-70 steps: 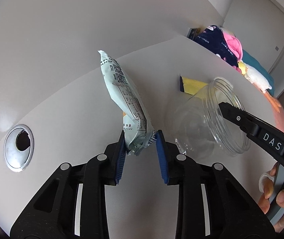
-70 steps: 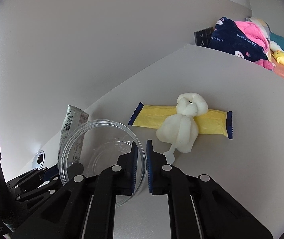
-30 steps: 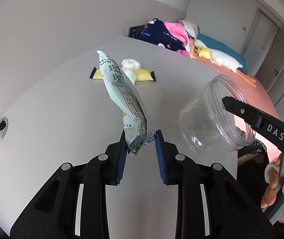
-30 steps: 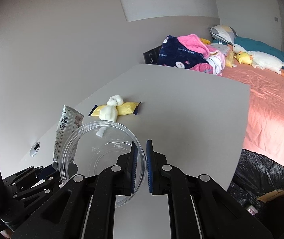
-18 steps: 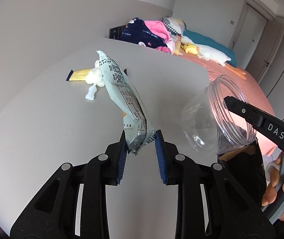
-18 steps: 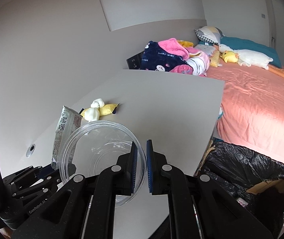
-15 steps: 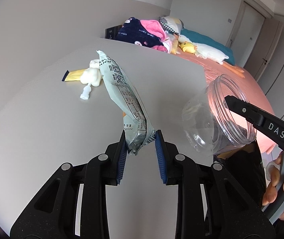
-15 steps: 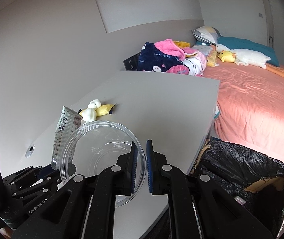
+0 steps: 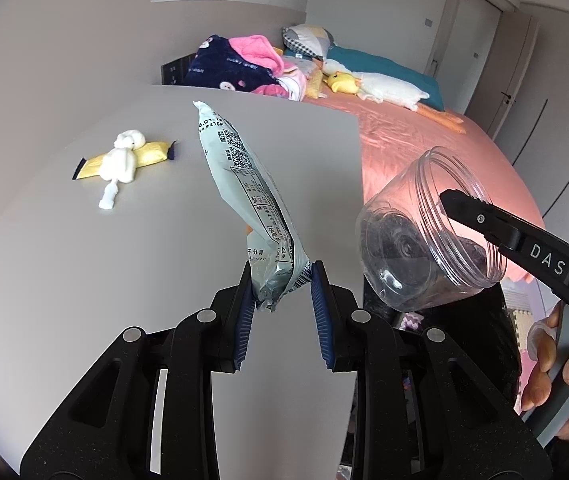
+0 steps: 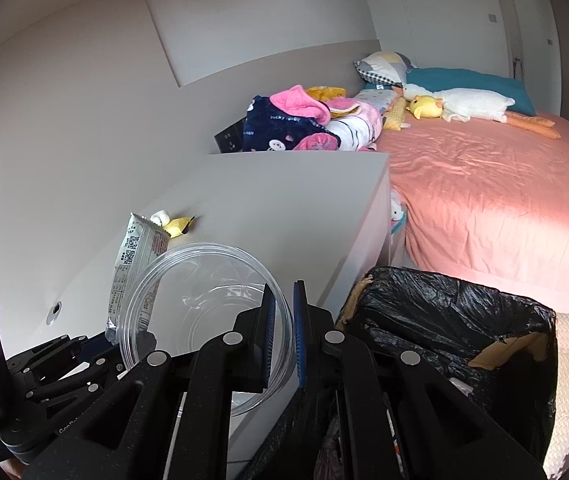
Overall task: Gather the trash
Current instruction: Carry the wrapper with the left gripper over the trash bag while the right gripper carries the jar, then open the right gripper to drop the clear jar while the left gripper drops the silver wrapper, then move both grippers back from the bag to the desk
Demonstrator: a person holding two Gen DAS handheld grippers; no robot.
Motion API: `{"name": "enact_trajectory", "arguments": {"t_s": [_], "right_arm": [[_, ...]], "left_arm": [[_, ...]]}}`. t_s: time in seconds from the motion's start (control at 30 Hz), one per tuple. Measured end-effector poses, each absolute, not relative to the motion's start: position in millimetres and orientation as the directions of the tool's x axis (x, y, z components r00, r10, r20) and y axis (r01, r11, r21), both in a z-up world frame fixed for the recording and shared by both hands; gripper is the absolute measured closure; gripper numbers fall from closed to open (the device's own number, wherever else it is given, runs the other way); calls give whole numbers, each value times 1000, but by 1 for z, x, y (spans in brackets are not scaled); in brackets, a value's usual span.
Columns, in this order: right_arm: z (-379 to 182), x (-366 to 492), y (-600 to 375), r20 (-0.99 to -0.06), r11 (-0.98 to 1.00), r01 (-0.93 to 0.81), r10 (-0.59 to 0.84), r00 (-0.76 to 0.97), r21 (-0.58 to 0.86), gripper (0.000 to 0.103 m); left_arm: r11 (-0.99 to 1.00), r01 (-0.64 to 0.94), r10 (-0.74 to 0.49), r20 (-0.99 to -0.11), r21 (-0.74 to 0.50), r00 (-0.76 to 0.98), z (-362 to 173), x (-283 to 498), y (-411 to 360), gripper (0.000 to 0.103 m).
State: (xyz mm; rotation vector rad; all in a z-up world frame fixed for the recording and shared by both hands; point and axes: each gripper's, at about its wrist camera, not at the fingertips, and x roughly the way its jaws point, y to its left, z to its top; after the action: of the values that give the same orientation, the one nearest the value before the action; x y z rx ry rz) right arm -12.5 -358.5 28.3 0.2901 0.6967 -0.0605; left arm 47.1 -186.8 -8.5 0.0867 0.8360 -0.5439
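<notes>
Left gripper (image 9: 280, 294) clamps the lower end of a pale, printed snack wrapper (image 9: 246, 192), held upright above the grey table (image 9: 84, 240). Right gripper (image 10: 283, 322) pinches the rim of an empty, ribbed clear plastic jar (image 10: 204, 308). Only the right wrist view shows the black-lined bin (image 10: 444, 340) — crumpled film, some scraps inside. Farther off, on the table: yellow wrapper (image 9: 152, 156) under a knotted white tissue (image 9: 122, 160).

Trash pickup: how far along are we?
In hand: left gripper holds the snack bag; right gripper pinches the clear jar by its rim, beside the black-lined bin. Neither is dropped yet. Left on the table: yellow wrapper and white wad.
</notes>
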Motion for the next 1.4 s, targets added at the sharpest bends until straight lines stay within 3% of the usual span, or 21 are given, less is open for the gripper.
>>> {"name": "enact_trajectory", "arguments": {"t_s": [0.43, 0.77, 0.8, 0.83, 0.87, 0.9, 0.93, 0.97, 1.4], "right_arm": [[31, -50, -422, -652, 933, 274, -59, 756, 234, 93], [24, -67, -457, -712, 914, 358, -124, 691, 189, 91], [21, -67, -459, -732, 916, 360, -123, 670, 175, 80], [18, -66, -461, -750, 914, 373, -131, 648, 162, 49], [16, -67, -464, -760, 907, 391, -142, 635, 158, 32], [15, -68, -466, -765, 901, 410, -161, 623, 144, 15], [13, -68, -467, -766, 898, 423, -186, 615, 121, 15], [11, -69, -468, -769, 897, 427, -192, 610, 115, 15], [12, -74, -470, -753, 891, 429, -180, 633, 147, 15]], "left_arm": [[795, 593, -478, -735, -128, 481, -9, 20, -249, 76], [734, 668, -496, -768, -122, 405, -16, 10, -283, 75], [728, 674, -494, -776, -123, 392, -18, 8, -286, 73], [718, 684, -492, -788, -127, 370, -21, 7, -289, 72], [707, 695, -484, -805, -129, 343, -24, 5, -293, 58], [701, 702, -473, -818, -126, 327, -27, 4, -296, 24], [703, 702, -460, -823, -110, 332, -29, 2, -298, 8], [703, 705, -454, -819, -89, 349, -29, -1, -299, 7], [703, 704, -480, -799, -103, 363, -22, -2, -289, 7]]}}
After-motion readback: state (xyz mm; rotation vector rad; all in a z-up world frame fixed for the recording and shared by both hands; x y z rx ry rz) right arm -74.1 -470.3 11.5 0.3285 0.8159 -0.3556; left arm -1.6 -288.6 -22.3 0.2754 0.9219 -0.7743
